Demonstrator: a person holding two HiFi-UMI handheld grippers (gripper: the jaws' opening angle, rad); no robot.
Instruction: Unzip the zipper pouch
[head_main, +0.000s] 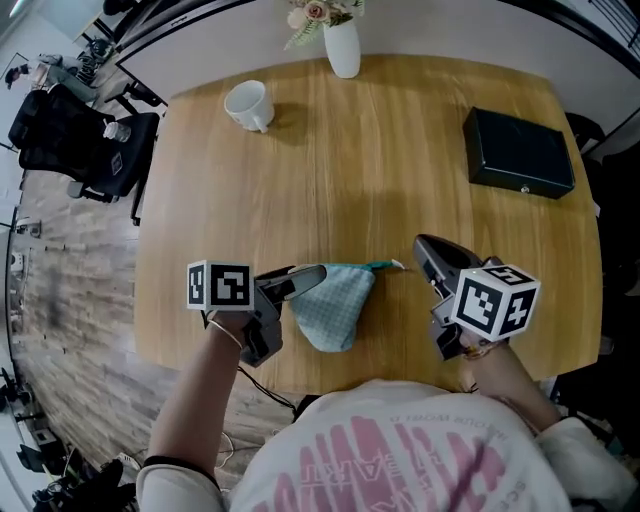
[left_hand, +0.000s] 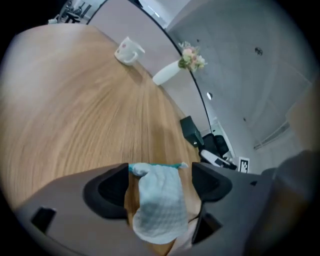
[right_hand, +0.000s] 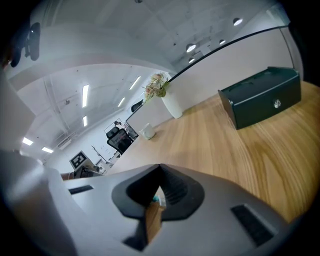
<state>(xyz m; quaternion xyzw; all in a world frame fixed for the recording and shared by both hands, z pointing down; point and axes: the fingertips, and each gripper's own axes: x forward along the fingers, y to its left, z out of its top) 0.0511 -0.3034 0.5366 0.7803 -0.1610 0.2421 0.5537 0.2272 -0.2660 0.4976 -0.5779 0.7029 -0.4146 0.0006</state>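
Head view: pouch (head_main: 338, 305) near table (head_main: 380, 150) front edge

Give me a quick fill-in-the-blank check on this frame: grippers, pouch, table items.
1. The left gripper has its jaws ___ on either side of the pouch.
2. The right gripper has its jaws ___.
3. The vase holds ___.
4. The mug is ___ in colour.
Missing words: open; shut; flowers; white.
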